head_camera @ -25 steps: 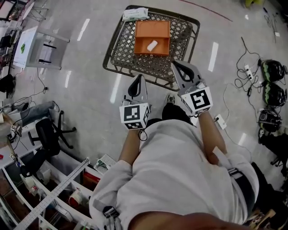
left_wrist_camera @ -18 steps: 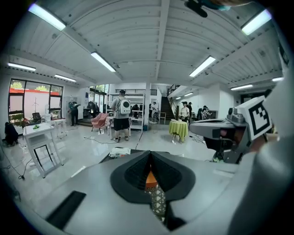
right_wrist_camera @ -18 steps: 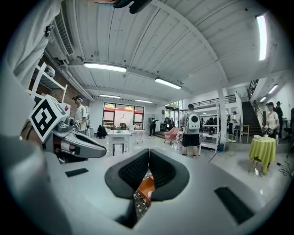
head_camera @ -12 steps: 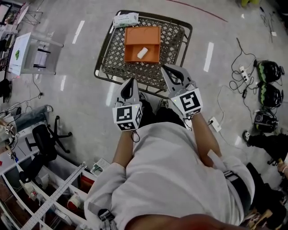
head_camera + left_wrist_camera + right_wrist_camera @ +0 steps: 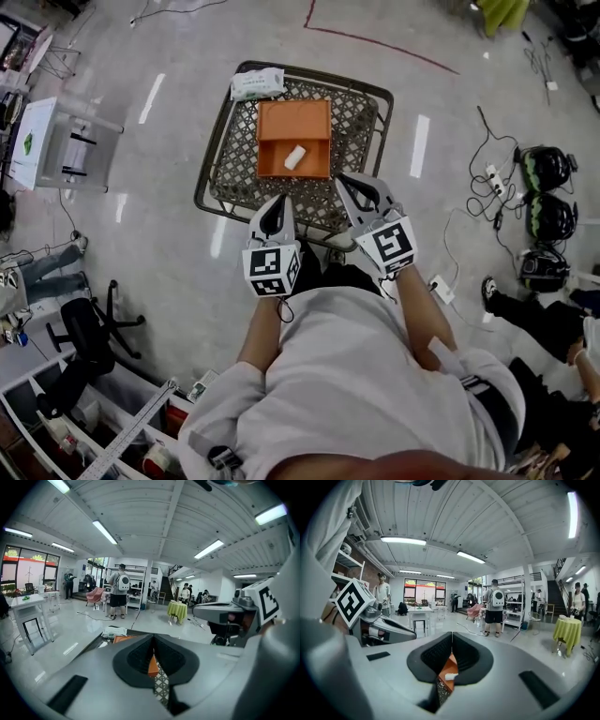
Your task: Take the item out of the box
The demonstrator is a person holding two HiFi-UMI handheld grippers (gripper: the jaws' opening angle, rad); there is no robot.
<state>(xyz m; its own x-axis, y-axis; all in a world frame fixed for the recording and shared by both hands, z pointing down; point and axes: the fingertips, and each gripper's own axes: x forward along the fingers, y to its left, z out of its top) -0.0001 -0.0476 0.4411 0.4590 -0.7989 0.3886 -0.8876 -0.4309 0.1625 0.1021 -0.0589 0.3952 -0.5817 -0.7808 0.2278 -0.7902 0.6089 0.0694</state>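
Floor (image 5: 169,197) of pale grey, glossy and streaked with the reflections of long ceiling lights, fills most of the head view. On it stands a dark metal table with a diamond-lattice top (image 5: 230,178). An open orange rectangular box (image 5: 293,120) sits on the middle of that top. A small white oblong item (image 5: 294,157) lies inside the box, in its near half. A soft white packet (image 5: 257,83) rests on the table's far left corner, apart from the box.

The grey left gripper (image 5: 278,202) and grey right gripper (image 5: 349,180) are held over the table's near edge, short of the box. Each has its jaws pressed together with nothing between them (the box's orange shows only through the notch behind the tips).

A thin red line (image 5: 375,42) crosses the floor beyond the table. To the right lie a white power strip with cables (image 5: 494,178) and dark helmets with green trim (image 5: 544,169). To the left are a white side table (image 5: 56,141) and a black office chair (image 5: 84,337).

The gripper views show an open hall under a white ceiling, with a person wearing a white backpack (image 5: 119,590) and a table draped in yellow-green cloth (image 5: 177,611).
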